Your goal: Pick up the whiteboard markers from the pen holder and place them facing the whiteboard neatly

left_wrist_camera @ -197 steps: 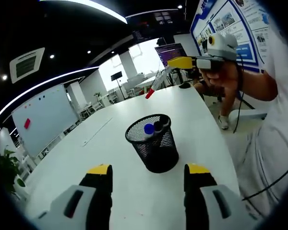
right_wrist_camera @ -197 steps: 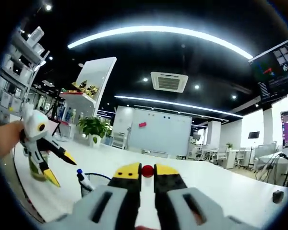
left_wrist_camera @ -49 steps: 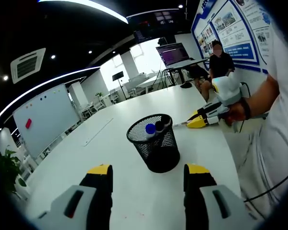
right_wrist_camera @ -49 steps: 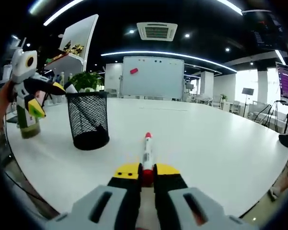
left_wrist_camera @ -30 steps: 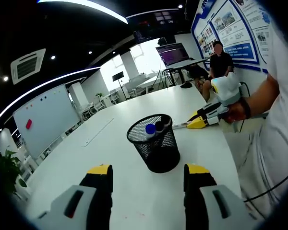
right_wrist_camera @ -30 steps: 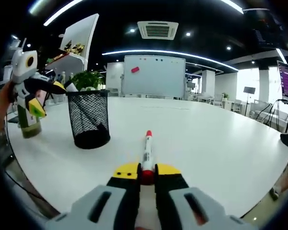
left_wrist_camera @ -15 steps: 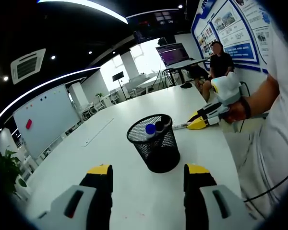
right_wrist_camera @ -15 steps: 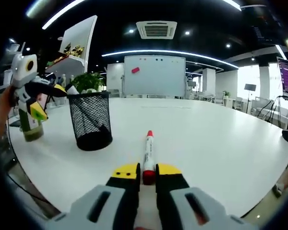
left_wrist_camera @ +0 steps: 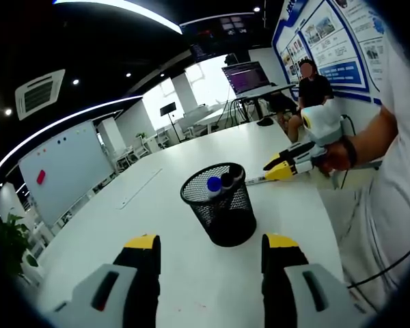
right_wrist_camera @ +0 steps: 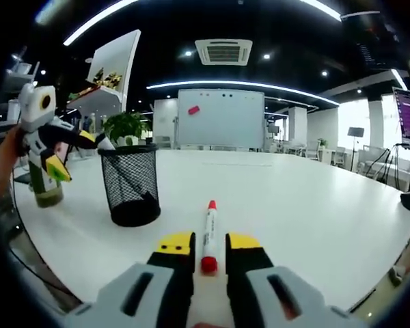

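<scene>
Red-capped marker (right_wrist_camera: 208, 236) lies flat on white table (right_wrist_camera: 314, 205), tip toward whiteboard (right_wrist_camera: 222, 117); label print too small to read. Right gripper (right_wrist_camera: 209, 254) jaws apart, either side of marker's rear end, not gripping. Black mesh pen holder (left_wrist_camera: 219, 204) upright with blue-capped marker (left_wrist_camera: 212, 184) and dark one inside. Left gripper (left_wrist_camera: 210, 247) jaws apart, holding nothing. Wall posters (left_wrist_camera: 328, 34) illegible.

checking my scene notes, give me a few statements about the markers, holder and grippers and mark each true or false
1. The red marker lies flat on the white table. True.
2. The right gripper is clamped on it. False: its jaws stand apart, the marker lying loose between them.
3. The mesh pen holder is empty. False: a blue-capped marker and a dark-capped marker stand in it.
4. The left gripper is open, holding nothing. True.
</scene>
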The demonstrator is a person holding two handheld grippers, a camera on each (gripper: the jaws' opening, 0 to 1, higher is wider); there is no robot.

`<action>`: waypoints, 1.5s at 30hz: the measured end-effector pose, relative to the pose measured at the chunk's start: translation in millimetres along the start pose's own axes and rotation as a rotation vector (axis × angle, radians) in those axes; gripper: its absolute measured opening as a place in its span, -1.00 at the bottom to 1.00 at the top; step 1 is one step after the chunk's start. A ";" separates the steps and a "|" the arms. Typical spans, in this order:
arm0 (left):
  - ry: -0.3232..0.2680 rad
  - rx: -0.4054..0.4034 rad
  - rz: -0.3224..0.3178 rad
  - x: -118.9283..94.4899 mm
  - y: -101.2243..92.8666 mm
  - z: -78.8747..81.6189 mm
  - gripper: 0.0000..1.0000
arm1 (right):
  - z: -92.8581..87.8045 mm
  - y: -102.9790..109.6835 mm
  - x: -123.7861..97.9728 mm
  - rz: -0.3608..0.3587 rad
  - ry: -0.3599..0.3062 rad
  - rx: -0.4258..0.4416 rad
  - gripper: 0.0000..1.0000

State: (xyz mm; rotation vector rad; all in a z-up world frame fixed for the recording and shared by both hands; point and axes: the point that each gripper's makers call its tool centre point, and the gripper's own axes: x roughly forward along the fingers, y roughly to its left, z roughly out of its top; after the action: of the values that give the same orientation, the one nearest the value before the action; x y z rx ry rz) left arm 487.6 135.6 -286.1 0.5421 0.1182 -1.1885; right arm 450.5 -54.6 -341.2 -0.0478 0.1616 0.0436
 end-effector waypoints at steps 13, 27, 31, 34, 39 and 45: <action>0.000 0.000 -0.001 0.0 -0.3 -0.1 0.22 | 12.8 9.2 1.1 0.035 -0.040 -0.072 -0.62; 0.000 0.000 -0.001 -0.1 -0.5 -0.1 0.22 | 44.3 44.3 -1.7 0.167 -0.150 -0.178 -0.62; 0.000 0.000 -0.001 0.0 -0.6 -0.1 0.22 | 52.5 53.6 -2.3 0.204 -0.171 -0.207 -0.62; 0.000 -0.001 -0.001 0.0 -0.7 0.0 0.22 | 58.6 59.7 -2.8 0.224 -0.186 -0.218 -0.62; 0.000 -0.001 -0.002 0.1 -0.8 0.1 0.22 | 66.3 67.2 -3.5 0.254 -0.205 -0.229 -0.62; 0.000 0.000 -0.003 0.2 -1.0 0.2 0.22 | 77.6 80.7 -6.4 0.298 -0.244 -0.286 -0.62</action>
State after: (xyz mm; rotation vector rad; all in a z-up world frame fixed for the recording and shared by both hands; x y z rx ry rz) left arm 486.8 135.1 -286.3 0.5417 0.1187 -1.1912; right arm 452.8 29.7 -267.2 -0.3022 -0.0843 0.3687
